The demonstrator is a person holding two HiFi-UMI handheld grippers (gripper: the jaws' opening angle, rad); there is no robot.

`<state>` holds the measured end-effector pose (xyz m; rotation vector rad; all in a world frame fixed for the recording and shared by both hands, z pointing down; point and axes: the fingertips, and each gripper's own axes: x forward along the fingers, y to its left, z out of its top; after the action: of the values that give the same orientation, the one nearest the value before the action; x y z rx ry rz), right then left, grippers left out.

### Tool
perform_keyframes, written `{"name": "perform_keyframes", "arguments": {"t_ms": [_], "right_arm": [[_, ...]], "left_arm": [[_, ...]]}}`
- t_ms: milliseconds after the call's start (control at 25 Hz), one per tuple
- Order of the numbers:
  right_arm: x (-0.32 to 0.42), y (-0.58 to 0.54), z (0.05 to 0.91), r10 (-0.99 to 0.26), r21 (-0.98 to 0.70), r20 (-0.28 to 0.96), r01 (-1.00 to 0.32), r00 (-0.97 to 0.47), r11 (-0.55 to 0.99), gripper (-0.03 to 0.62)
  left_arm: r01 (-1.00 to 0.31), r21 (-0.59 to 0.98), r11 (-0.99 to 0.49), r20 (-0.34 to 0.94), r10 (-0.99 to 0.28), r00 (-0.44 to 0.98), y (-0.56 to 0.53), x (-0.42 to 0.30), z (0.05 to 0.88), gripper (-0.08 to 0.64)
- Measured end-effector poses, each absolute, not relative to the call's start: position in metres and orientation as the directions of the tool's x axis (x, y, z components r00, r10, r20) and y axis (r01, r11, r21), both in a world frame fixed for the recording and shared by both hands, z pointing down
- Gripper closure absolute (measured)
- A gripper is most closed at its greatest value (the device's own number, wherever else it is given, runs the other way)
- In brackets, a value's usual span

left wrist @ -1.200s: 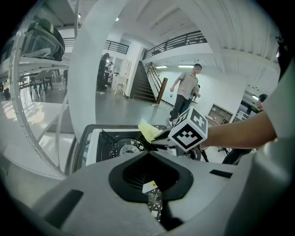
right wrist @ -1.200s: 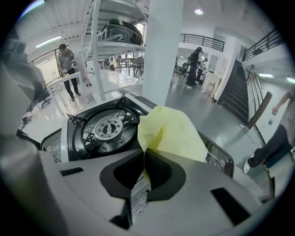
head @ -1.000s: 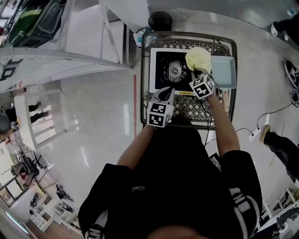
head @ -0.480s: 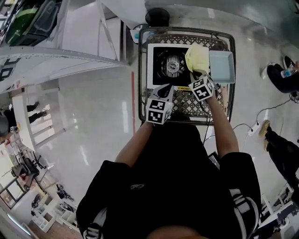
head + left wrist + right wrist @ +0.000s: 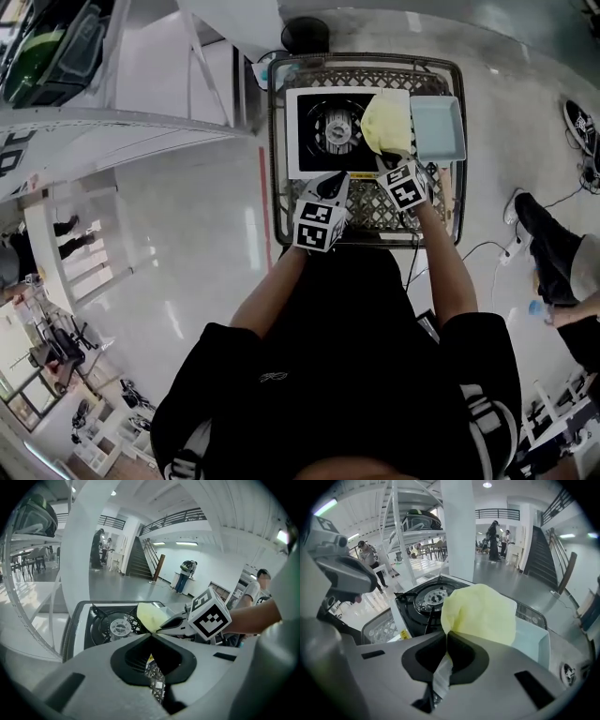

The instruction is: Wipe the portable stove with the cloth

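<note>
Drawn a little nearer you since a moment ago, your right claw [image 5: 446, 632] is pinching the pale yellow cloth [image 5: 480, 613], which sits crumpled in a mound over the right side of the portable stove [image 5: 314, 127]. Your left claw [image 5: 151, 634] is pressed together on nothing, above the near edge of the wire basket [image 5: 375, 211]. The white-and-black stove fills the basket's far-left corner, with a light blue tray [image 5: 439, 157] just beside it. Glossy pale floor [image 5: 187, 272] lies all round.

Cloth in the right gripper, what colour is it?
The cloth is plain pale yellow, seen best in the right gripper view.
</note>
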<state>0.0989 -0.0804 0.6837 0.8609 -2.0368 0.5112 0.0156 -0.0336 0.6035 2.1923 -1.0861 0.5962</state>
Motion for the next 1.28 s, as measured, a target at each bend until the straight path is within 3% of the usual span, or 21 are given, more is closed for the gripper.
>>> {"name": "perform_keyframes", "arguments": {"t_ms": [1280], "right_arm": [[0.102,0.015,0.696,-0.362,-0.115,0.817,-0.741,-0.449,0.661,0.578]], "left_arm": [[-0.764,0.32,-0.56,0.651,-0.456,0.607,-0.017,0.063,0.612,0.543]]}}
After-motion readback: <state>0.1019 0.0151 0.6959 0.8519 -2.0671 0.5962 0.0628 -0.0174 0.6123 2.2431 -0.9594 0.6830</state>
